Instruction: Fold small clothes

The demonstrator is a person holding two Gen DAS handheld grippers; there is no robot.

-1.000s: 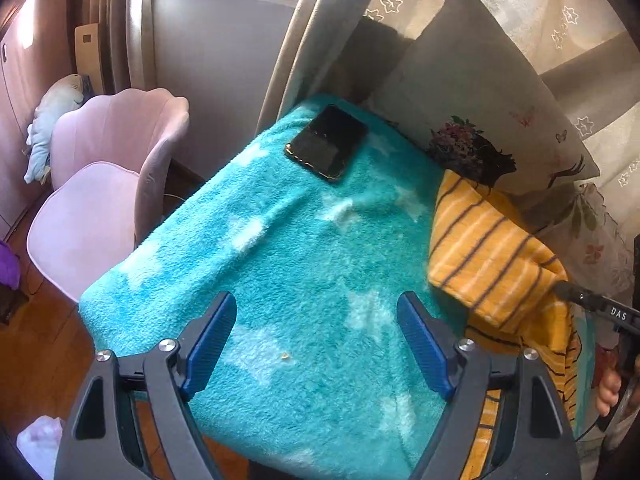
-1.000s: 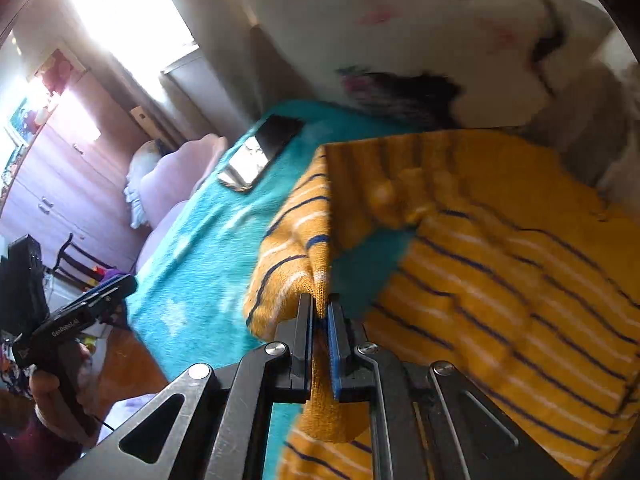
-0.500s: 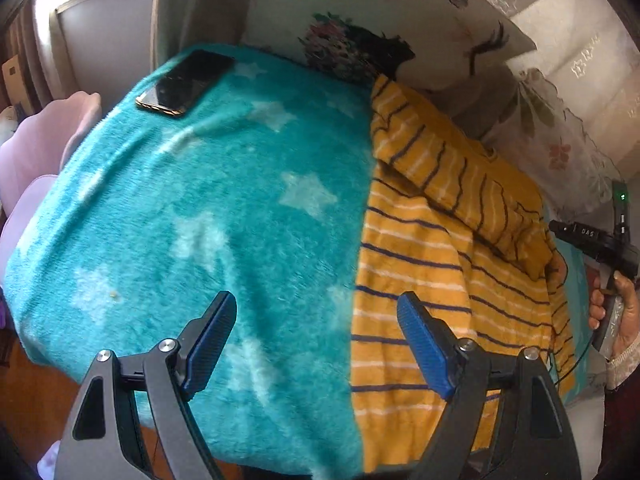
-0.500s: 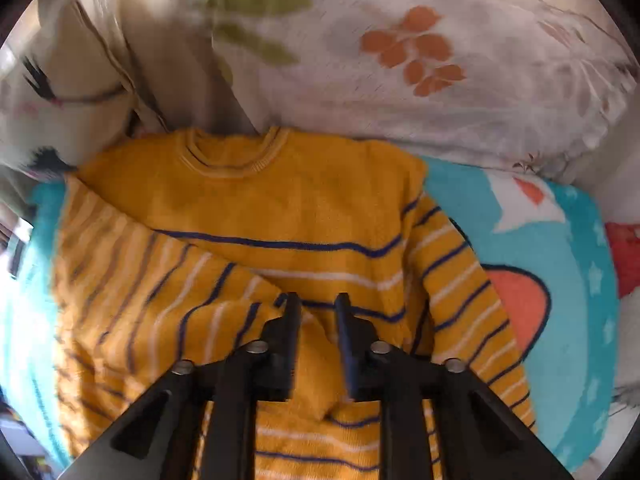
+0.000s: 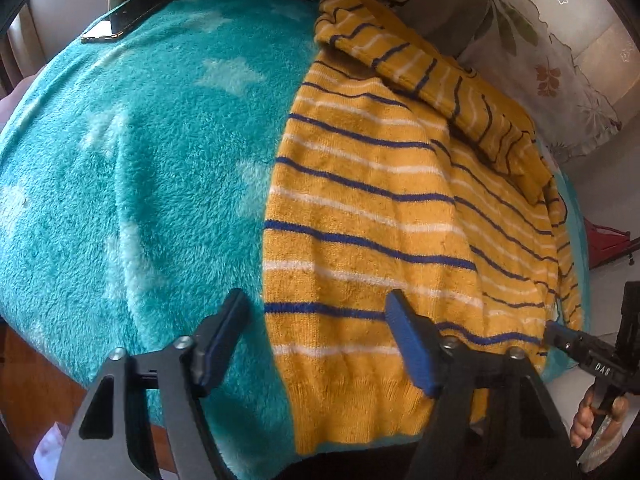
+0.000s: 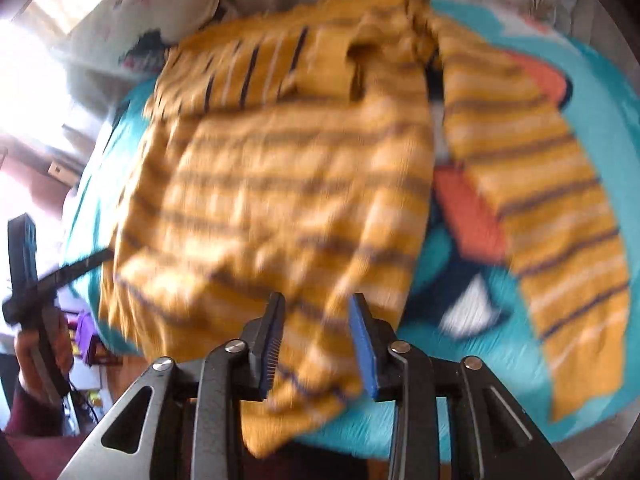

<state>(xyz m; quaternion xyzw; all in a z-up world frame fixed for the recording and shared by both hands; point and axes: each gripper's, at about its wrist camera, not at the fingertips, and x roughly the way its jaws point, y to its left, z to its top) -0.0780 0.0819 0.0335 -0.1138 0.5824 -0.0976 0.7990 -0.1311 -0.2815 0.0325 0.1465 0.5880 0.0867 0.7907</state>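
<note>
My left gripper (image 5: 316, 338) has its fingers (image 5: 408, 344) spread wide and holding nothing; they hang just above the lower hem of the yellow striped sweater (image 5: 372, 220), the left finger over bare blanket and the right finger over the knit. The sweater lies flat on the teal star blanket (image 5: 132, 168), on its right half, with one sleeve folded back across the chest near the top. A phone (image 5: 132, 16) rests on the blanket's far left corner, well apart from the sweater. A floral pillow (image 5: 552, 68) sits behind the sweater's upper edge.

My right gripper (image 6: 316, 344) has its fingers (image 6: 362, 344) parted with a clear gap and nothing pinched; a corner of the sweater's hem lies below and between them. This view is blurred, but the sweater (image 6: 272, 184) shows its body spread out, and the other sleeve (image 6: 560, 200) stretched to the right over an orange patch (image 6: 468, 212) of the blanket (image 6: 596, 96).
</note>
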